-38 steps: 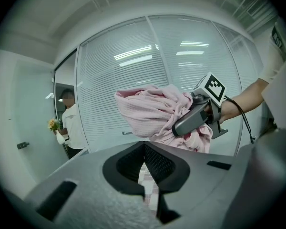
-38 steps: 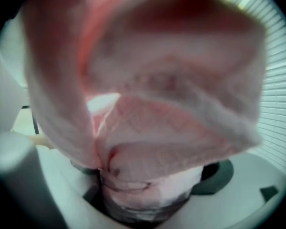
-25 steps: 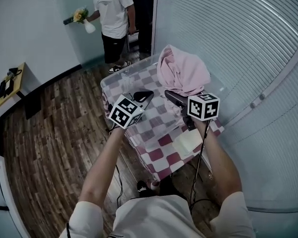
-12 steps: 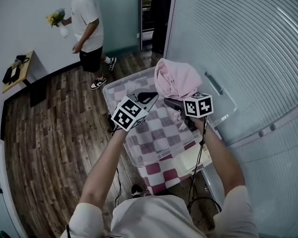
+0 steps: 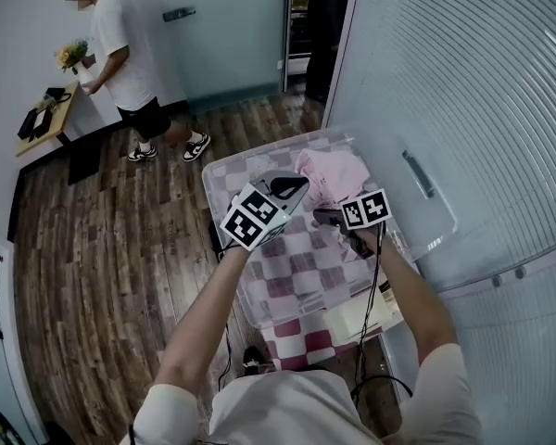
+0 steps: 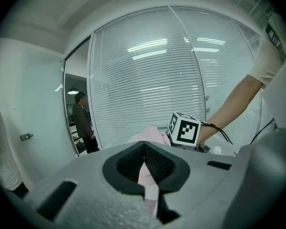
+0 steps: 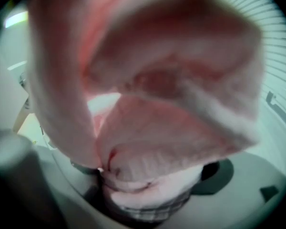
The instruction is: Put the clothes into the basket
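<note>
A pink garment (image 5: 332,172) hangs down into the clear plastic basket (image 5: 428,202), which stands on a table with a checked cloth (image 5: 301,265). My right gripper (image 5: 326,217) is shut on the garment's lower folds. In the right gripper view the pink garment (image 7: 171,104) fills nearly everything, bunched at the right gripper (image 7: 133,194). My left gripper (image 5: 289,185) hovers just left of the garment, jaws shut with nothing in them. In the left gripper view, the pink garment (image 6: 150,136) shows beyond the left gripper (image 6: 145,168).
A person in a white T-shirt (image 5: 120,58) stands at the far left by a small wooden table (image 5: 46,119). A glass wall with blinds (image 5: 463,82) runs along the right. A cream object (image 5: 363,313) lies on the near table edge. Another person (image 6: 83,123) stands in a doorway.
The right gripper has lowered the pink garment from above the basket down into it. The left gripper stayed beside it. The person in the background walked left.
</note>
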The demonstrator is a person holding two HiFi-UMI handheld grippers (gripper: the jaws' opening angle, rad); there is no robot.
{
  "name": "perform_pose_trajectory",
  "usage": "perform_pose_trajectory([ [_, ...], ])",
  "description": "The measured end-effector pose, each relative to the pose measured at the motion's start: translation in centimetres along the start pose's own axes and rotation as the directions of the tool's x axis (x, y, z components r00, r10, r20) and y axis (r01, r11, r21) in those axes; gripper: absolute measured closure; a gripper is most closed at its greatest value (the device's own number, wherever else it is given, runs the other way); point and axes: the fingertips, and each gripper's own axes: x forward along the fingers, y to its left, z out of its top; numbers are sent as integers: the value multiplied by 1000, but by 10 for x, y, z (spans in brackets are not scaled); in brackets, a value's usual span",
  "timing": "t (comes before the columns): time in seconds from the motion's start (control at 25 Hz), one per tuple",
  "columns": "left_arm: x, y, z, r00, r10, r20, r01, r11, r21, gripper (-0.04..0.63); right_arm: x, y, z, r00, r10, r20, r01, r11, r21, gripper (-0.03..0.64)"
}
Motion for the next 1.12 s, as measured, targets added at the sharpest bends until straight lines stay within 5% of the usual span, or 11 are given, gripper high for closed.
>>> perform_pose_trajectory([
  [0.24, -4, 10, -3, 1000, 16, -5, -16, 1000, -17, 589, 8, -1, -13, 995, -37, -90, 27, 993, -113, 71],
  [0.56, 3, -4, -6, 1000, -4, -10, 4, 1000, -27, 588, -1, -1, 8, 998, -71, 2, 70, 990, -121, 72],
  [1.12, 7, -17, -24, 998, -23, -55, 21, 999, -29, 588, -19, 33, 39, 983, 48, 175, -27, 992, -119, 74],
])
